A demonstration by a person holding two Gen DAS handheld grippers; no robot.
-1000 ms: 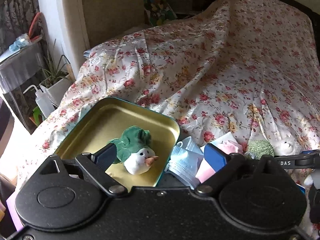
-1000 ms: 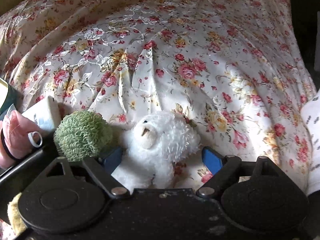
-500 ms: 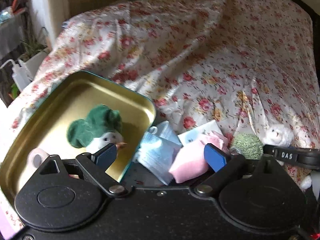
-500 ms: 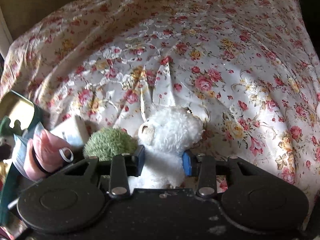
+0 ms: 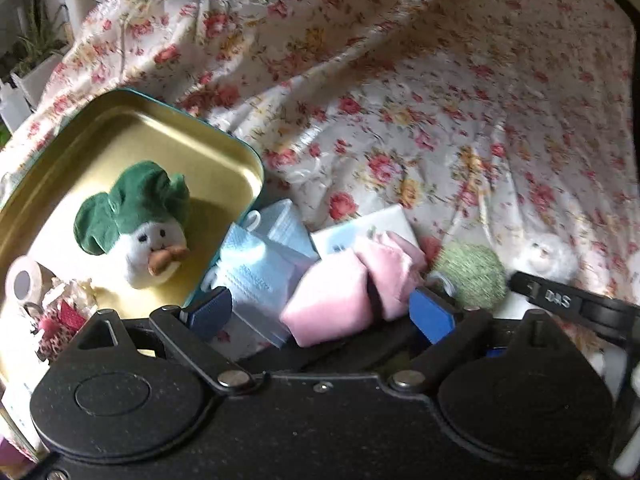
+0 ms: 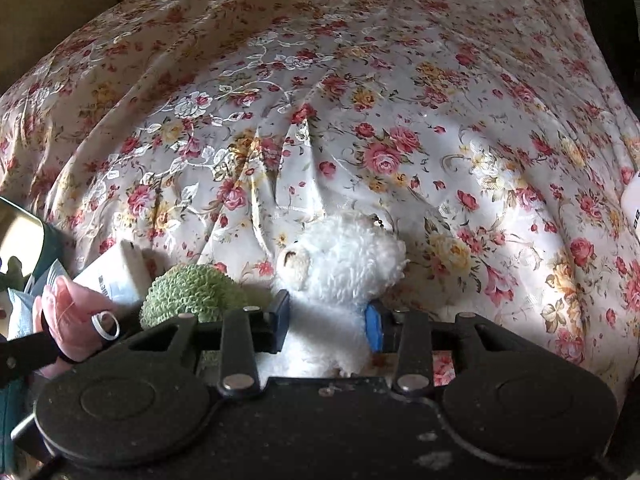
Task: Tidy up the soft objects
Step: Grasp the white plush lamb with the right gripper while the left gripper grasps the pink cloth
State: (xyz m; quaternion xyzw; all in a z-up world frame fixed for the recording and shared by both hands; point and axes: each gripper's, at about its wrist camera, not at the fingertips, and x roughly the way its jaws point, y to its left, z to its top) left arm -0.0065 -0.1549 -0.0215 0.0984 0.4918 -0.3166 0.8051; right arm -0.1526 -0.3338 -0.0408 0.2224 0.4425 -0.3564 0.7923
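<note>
- floral bedspread [image 6: 360, 100], cream with red and yellow roses, creased
- potted plant [image 5: 34, 46] at the far left edge (blurred)
- white box [image 5: 360, 232] with blue print, lying flat on the spread
- tape roll [image 5: 24, 282] by the left edge

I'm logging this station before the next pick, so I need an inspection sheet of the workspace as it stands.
Surface: floral bedspread, creased.
Job's things: green-hatted plush lies in the gold tin; white teddy, green knitted ball, pink pouch and blue face masks lie outside it.
Clutter: tape roll and small bits in the tin; white packet.
Grippers: right gripper shut on the teddy; left gripper open over the pouch.
Cables: nothing seen.
Surroundings: potted plant beside the bed.
</note>
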